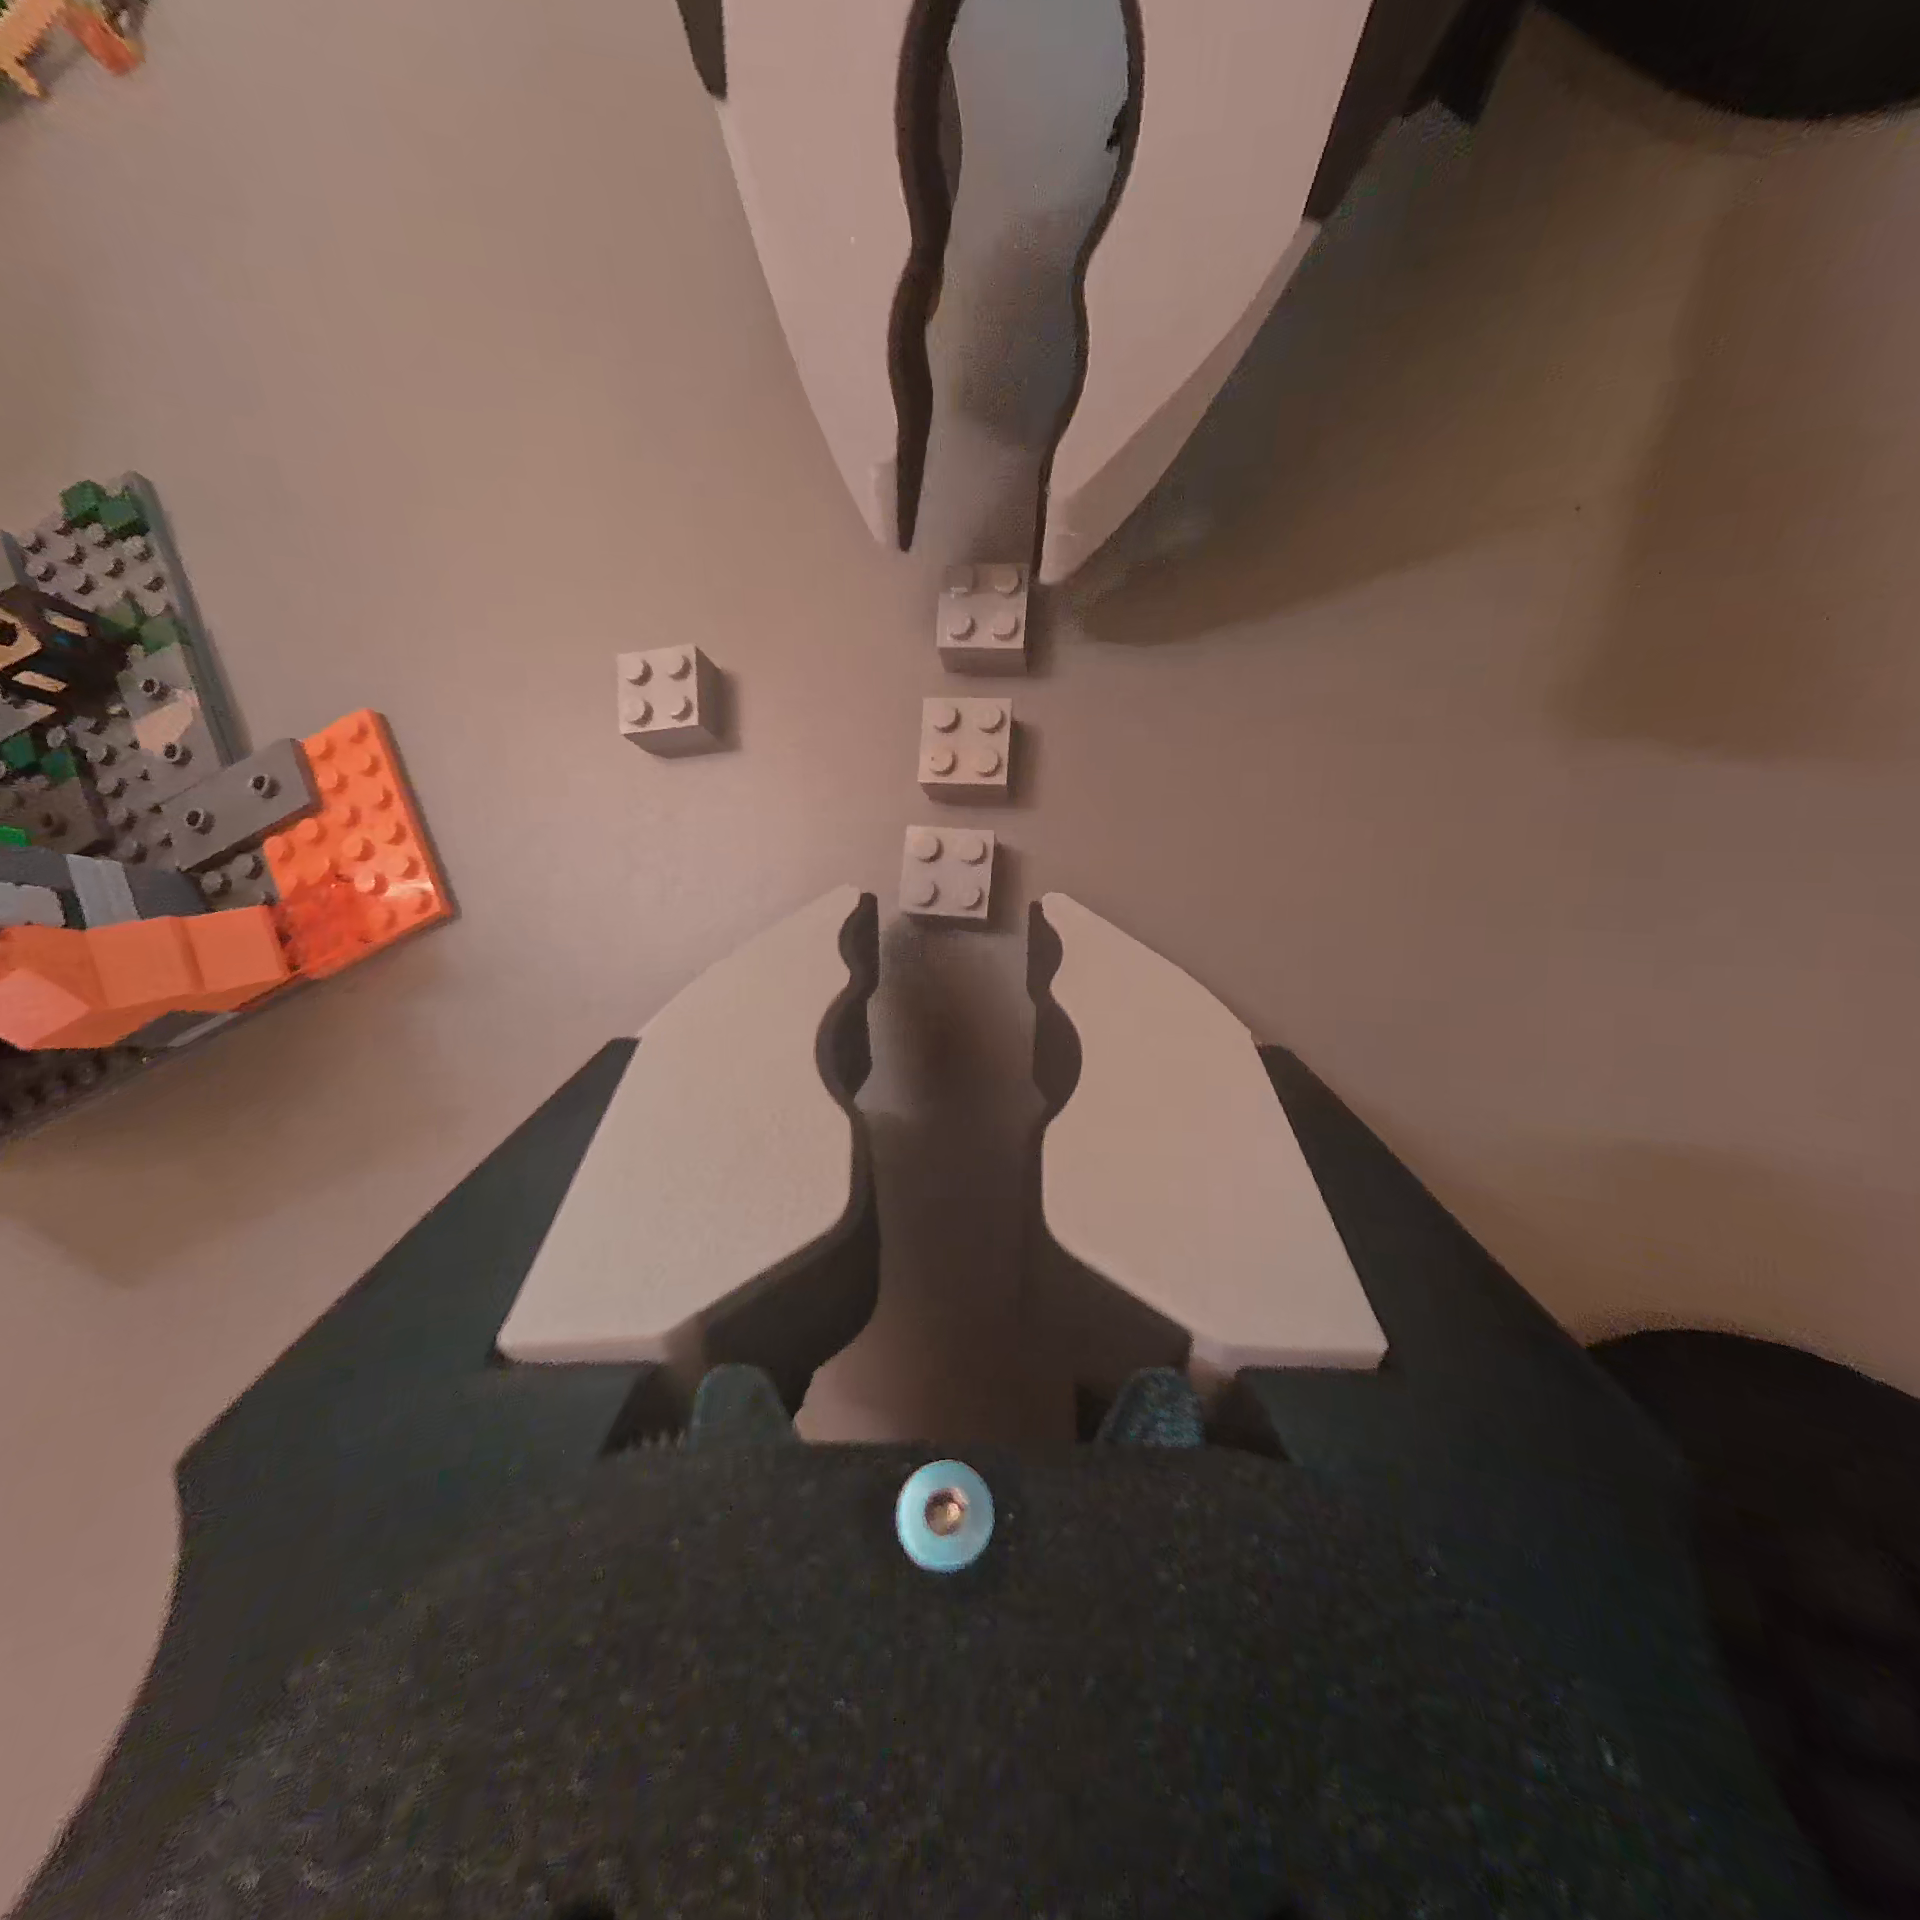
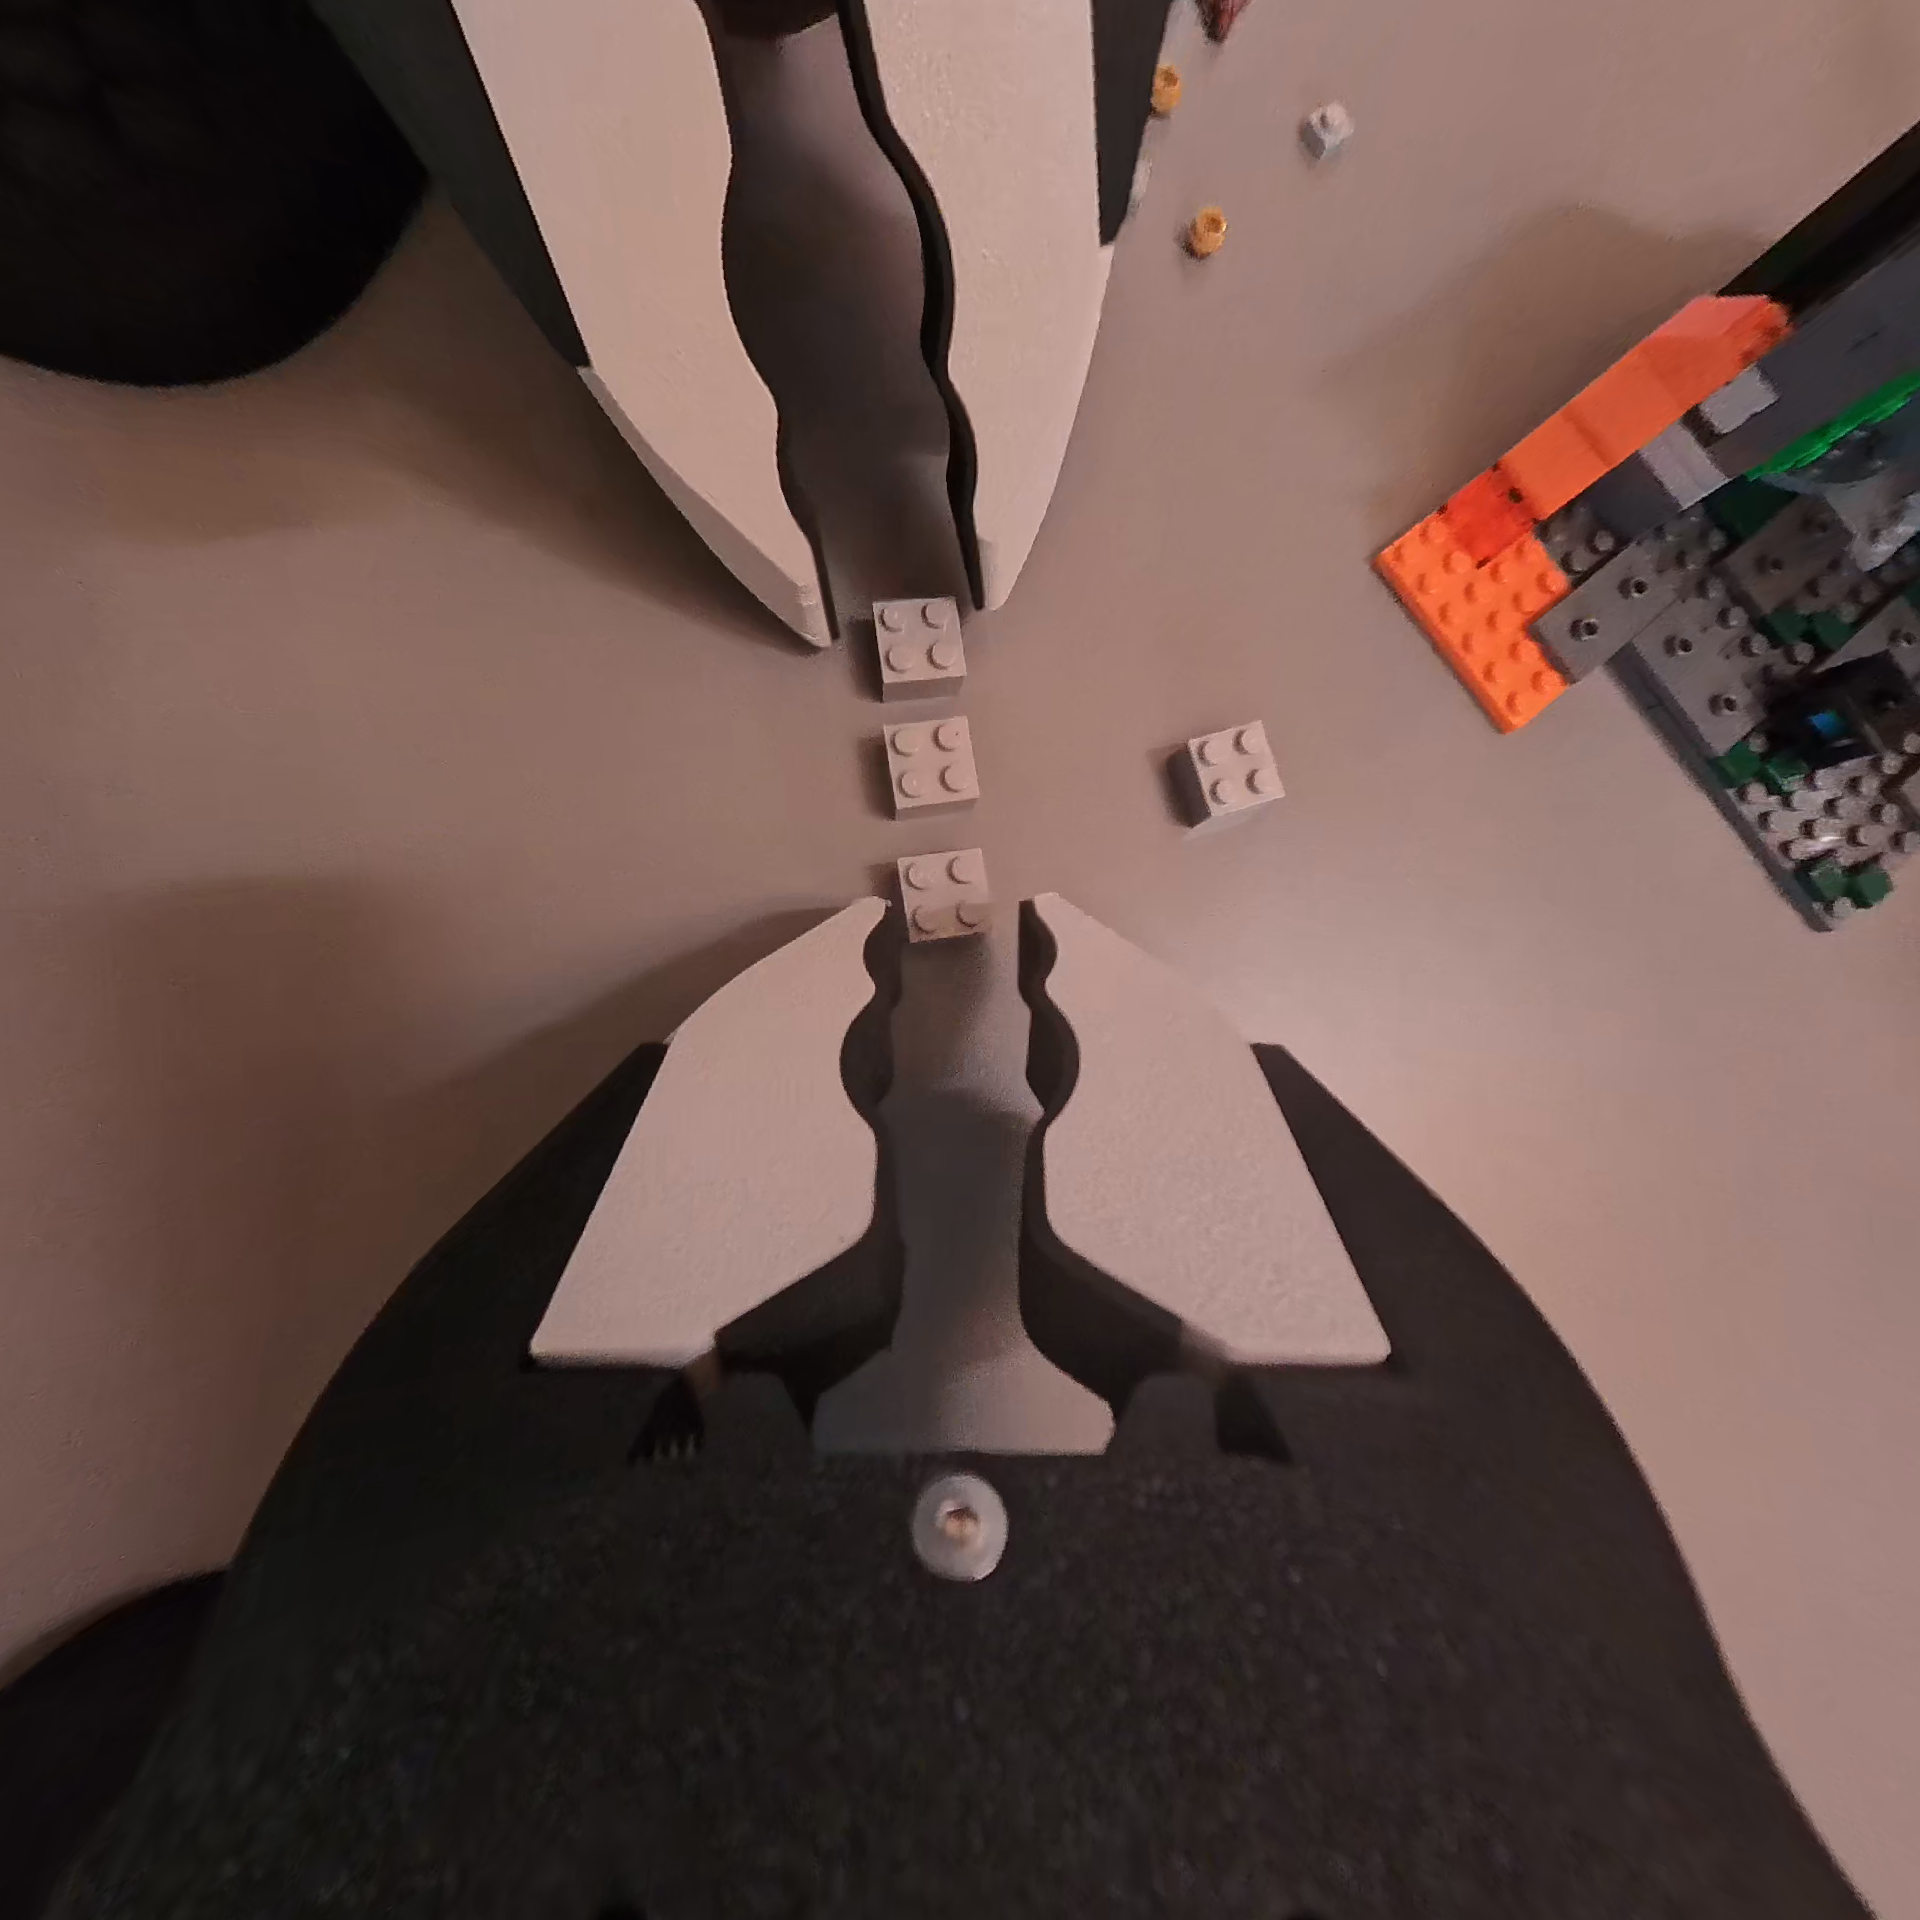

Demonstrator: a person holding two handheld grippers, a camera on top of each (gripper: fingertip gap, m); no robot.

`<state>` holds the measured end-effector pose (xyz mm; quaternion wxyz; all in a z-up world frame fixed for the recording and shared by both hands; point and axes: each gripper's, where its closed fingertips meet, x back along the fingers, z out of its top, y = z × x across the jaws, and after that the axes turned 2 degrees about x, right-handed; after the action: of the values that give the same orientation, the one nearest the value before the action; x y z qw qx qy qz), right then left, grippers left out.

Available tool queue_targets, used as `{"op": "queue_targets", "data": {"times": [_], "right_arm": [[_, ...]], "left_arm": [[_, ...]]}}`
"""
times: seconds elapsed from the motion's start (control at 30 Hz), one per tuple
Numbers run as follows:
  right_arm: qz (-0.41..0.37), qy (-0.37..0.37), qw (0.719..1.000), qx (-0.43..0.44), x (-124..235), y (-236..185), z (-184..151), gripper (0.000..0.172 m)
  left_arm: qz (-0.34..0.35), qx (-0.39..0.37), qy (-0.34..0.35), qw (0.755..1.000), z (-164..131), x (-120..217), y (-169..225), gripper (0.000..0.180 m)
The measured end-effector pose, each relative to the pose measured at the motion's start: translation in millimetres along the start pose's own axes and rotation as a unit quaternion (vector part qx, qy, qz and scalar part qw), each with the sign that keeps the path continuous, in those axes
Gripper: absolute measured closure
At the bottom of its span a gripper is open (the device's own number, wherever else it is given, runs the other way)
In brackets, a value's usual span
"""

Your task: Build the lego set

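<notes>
Three grey 2x2 bricks lie in a row on the table between my two grippers, which face each other. My left gripper (image 1: pixel 951 909) is open, and the nearest brick (image 1: pixel 945 871) lies just ahead of its fingertips, untouched. It also shows in the right wrist view (image 2: pixel 904 618). My right gripper (image 2: pixel 954 904) is open. The brick at its end of the row (image 2: pixel 943 894) sits partly between its fingertips with a gap on the right side, resting on the table. The middle brick (image 2: pixel 932 774) lies free. A fourth grey brick (image 1: pixel 668 698) lies apart to the side.
A brick build on a grey baseplate (image 1: pixel 125 665) with an orange plate (image 1: pixel 353 821) stands at the left of the left wrist view and at the right of the right wrist view (image 2: pixel 1714 623). Small yellow round pieces (image 2: pixel 1205 231) and a small grey piece (image 2: pixel 1327 130) lie farther off. A dark object (image 2: pixel 156 208) sits beside the left gripper. My right fingertips sit around 6 centimeters from my left ones.
</notes>
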<state>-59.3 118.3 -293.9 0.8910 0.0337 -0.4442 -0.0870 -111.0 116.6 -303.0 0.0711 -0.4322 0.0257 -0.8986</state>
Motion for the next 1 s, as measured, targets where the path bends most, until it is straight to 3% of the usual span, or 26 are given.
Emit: {"op": "queue_targets", "data": {"times": [0.13, 0.27, 0.43, 0.67, 0.77, 1.0], "right_arm": [[-0.005, 0.015, 1.000, 0.009, 19.1, 10.1, 14.6, 0.150], [-0.001, -0.032, 0.998, 0.061, 28.9, 31.3, 23.7, 0.148], [0.040, -0.114, 0.987, 0.108, 5.7, 49.7, 22.7, 0.144], [0.090, -0.165, 0.976, 0.113, -26.7, 53.2, 13.6, 0.143], [0.102, -0.170, 0.974, 0.108, -30.7, 51.6, 9.9, 0.156], [0.120, -0.143, 0.979, 0.086, -13.4, 33.5, 17.2, 0.156]], "left_arm": [[0.014, 0.013, 0.022, 1.000, 3.7, 7.0, -3.7, 0.154], [0.044, 0.021, 0.038, 0.998, 6.5, 9.1, -12.3, 0.155], [0.061, 0.022, 0.048, 0.997, 6.6, 9.3, -15.6, 0.155], [0.043, 0.029, 0.066, 0.996, 6.5, 12.2, -10.8, 0.155], [0.028, 0.029, 0.071, 0.997, 6.8, 9.1, -6.2, 0.154], [0.000, 0.017, 0.059, 0.998, 3.5, -3.9, 4.0, 0.153]]}}
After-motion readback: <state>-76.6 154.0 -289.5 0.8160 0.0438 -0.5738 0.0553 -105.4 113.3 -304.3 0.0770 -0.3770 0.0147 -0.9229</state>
